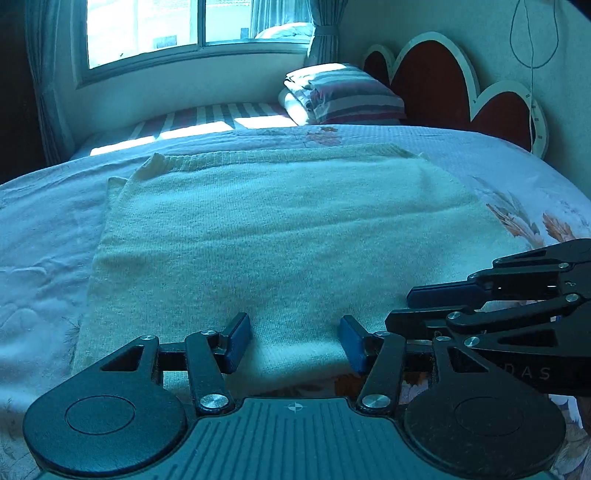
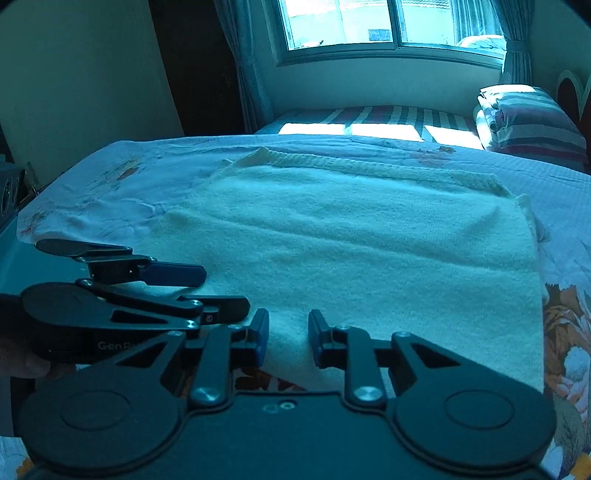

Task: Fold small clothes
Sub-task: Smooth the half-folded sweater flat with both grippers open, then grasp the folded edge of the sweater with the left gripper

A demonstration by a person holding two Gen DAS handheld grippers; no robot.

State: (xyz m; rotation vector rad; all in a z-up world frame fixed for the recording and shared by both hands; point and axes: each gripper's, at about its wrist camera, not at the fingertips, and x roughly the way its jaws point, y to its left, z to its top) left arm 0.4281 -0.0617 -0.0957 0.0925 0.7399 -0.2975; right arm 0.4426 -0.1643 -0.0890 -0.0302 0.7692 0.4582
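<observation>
We see the cream knitted garment lying flat on the floral bedspread. Our left claw and right claw sit side by side at its near edge, both with fingers apart, gripping nothing.

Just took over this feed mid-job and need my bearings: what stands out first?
A pale knitted sweater lies flat across the flowered bedspread, filling the middle of both views. At its near edge the left gripper and right gripper sit side by side, both open. Behind, a striped folded quilt rests below the bright window.
</observation>
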